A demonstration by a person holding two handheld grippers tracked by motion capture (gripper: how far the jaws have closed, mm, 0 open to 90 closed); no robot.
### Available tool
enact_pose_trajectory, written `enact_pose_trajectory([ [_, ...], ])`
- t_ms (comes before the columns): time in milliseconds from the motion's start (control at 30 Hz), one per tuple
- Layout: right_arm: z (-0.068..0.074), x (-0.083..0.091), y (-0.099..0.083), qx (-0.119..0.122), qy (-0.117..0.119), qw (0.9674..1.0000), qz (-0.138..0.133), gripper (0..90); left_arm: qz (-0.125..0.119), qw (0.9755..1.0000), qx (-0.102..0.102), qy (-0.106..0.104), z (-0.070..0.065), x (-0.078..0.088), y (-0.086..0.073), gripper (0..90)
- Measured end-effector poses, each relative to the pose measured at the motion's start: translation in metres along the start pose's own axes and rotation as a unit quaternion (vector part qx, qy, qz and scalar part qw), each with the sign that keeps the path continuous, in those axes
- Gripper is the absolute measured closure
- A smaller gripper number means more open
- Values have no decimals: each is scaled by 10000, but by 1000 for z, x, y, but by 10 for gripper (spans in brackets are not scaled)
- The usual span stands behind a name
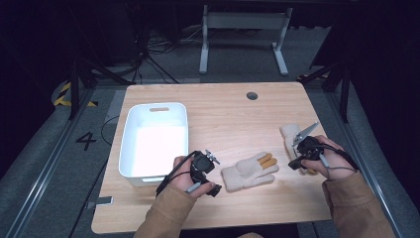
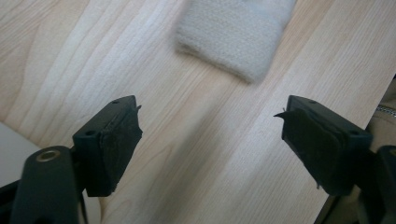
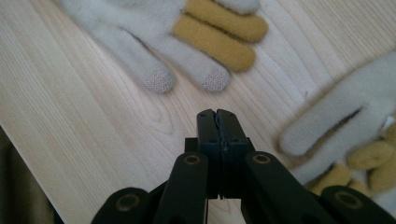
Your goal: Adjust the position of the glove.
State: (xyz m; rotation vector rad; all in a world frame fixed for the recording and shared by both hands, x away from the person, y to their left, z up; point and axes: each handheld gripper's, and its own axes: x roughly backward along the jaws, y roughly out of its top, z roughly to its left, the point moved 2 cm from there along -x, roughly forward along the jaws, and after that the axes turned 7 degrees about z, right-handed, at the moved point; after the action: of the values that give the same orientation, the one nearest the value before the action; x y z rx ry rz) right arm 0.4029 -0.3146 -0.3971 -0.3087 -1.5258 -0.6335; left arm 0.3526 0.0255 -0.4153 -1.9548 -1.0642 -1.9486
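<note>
A cream knitted glove with mustard fingers (image 1: 249,171) lies flat near the table's middle, cuff toward the left gripper (image 1: 214,190), whose jaws stand wide apart with nothing between them. A second matching cream glove (image 1: 289,135) lies at the right, just beside the right gripper (image 1: 293,166), jaws pressed together, empty. A white plastic tub (image 1: 156,140) sits on the left of the pale wooden table (image 1: 233,106).

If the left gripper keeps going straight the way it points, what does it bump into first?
Probably the cuff of the middle glove: it lies straight ahead of the open left gripper, with bare table between. How far is unclear.
</note>
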Motion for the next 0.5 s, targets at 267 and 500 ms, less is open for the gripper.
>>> enact_pose_trajectory([
  [267, 3, -1, 8, 103, 71, 9997, -208, 899, -147, 9997, -40, -167, -3, 6, -2, 198],
  [500, 3, -7, 25, 211, 172, 9988, -407, 899, -196, 9996, -62, -195, -3, 8, -12, 185],
])
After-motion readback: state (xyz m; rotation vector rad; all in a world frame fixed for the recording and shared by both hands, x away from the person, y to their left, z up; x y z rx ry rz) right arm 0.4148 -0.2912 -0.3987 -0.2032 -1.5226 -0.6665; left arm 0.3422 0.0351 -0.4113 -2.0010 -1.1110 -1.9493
